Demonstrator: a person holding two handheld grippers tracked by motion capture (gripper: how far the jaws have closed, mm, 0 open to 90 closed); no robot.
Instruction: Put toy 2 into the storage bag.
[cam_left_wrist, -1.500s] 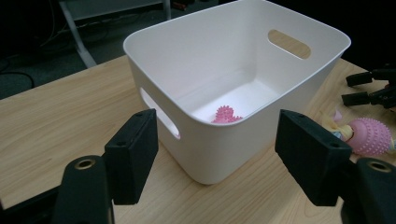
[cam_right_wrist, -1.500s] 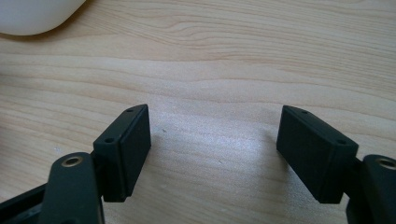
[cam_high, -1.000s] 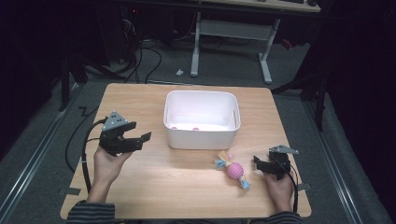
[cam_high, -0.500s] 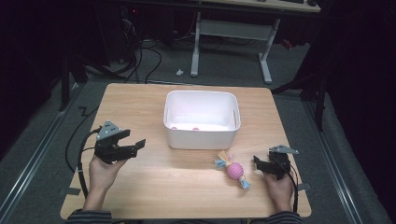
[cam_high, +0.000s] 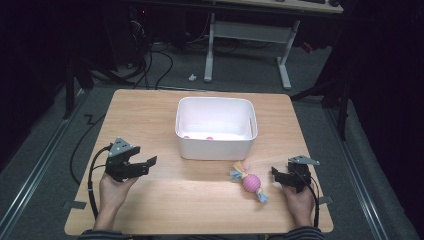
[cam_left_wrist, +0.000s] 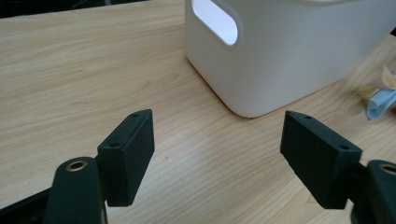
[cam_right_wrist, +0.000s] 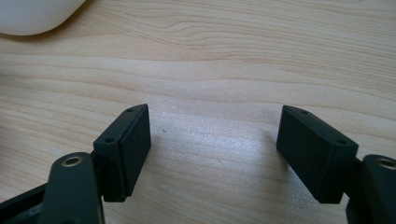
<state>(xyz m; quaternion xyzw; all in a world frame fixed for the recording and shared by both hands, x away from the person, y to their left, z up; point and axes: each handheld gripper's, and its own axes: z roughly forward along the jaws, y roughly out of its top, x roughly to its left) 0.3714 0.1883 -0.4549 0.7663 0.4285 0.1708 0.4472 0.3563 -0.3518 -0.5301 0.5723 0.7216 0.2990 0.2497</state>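
Left tongs (cam_high: 148, 164) sit at the left of the wooden surface (cam_high: 150, 115), held low in the person's left hand (cam_high: 112, 190). Their jaws stand wide apart and have just been opening further; nothing lies between them and the pads touch nothing. In the left gripper view the same tongs (cam_left_wrist: 217, 154) frame only bare wood, and they point toward a near corner of the white bin (cam_left_wrist: 289, 51), which stands a little way ahead of them. An oval handle slot shows in the bin's side wall there.

Moving rightward in the high view, the white bin (cam_high: 215, 145) stands upright near the middle of the surface, toward its far side, with two small pink things (cam_high: 197, 137) on its floor; what they are cannot be told. Just in front of the bin's near right corner lies the pink ball toy (cam_high: 251, 182), with a yellowish tuft at one end and blue ends, flat on the wood and apart from the bin. A bit of that toy's blue and yellow end (cam_left_wrist: 378, 95) shows at the right edge of the left gripper view.

At the right, the right tongs (cam_high: 274, 173) rest low in the person's right hand (cam_high: 298, 200), aimed at the toy and near it without touching. The right gripper view shows these tongs (cam_right_wrist: 214, 140) spread wide over bare wood, gripping nothing.
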